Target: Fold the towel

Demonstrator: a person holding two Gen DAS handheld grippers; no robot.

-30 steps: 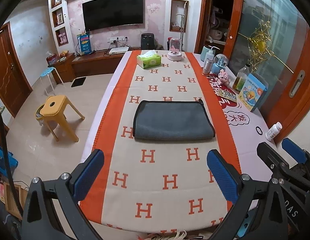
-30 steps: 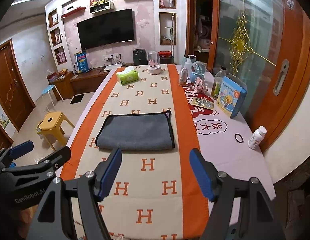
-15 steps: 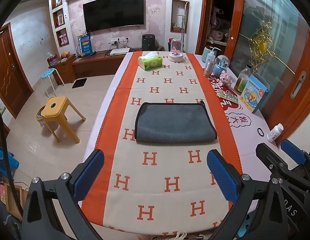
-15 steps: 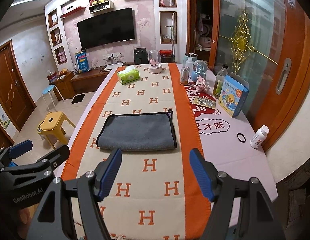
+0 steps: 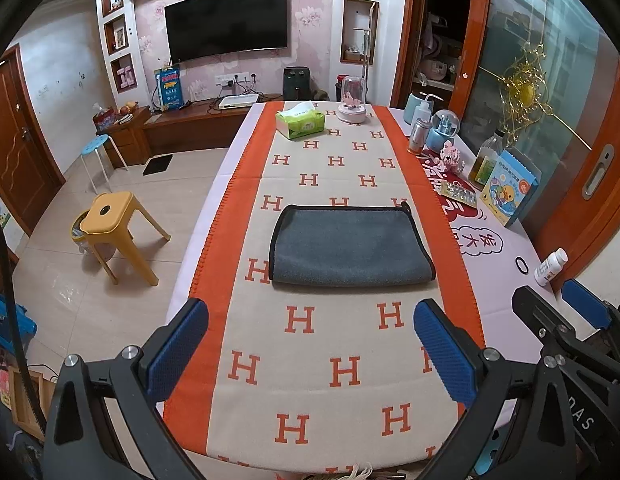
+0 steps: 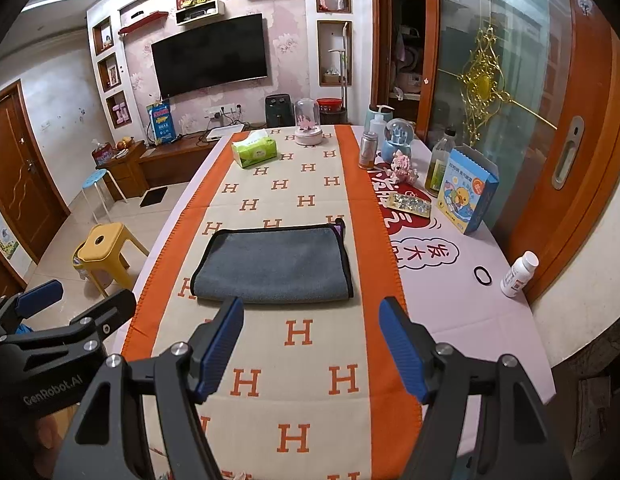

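Both tongs spread wide, nothing held. Left tongs (image 5: pixel 310 354) and right tongs (image 6: pixel 312 350) hover side by side over the near end of the bench (image 5: pixel 498 292), clear of the cloth.

Grey towel (image 5: pixel 350 248) lies flat ahead of both tongs, centred on the H-pattern runner (image 5: pixel 334 344), apart from either. It looks already doubled once: rounded fold along the near edge, black-trimmed edges on the far side and both ends.

Judged step: between folds, or the approach to the next one. Next move would need one end's corners pinched, both layers together, then carried across to the other end with the trim lined up.

Surroundings: tissue box (image 5: pixel 300 124) and glass dome ornament (image 5: pixel 352 100) far ahead, well beyond the towel. Ahead-right of the tongs: bottles, snow globe, blister pack (image 6: pixel 410 204), children's book (image 6: pixel 468 196). Right: pill bottle (image 6: pixel 518 274), hair tie (image 6: pixel 483 276). None in the fold path. Yellow stool (image 5: pixel 110 220) on the floor to the left.
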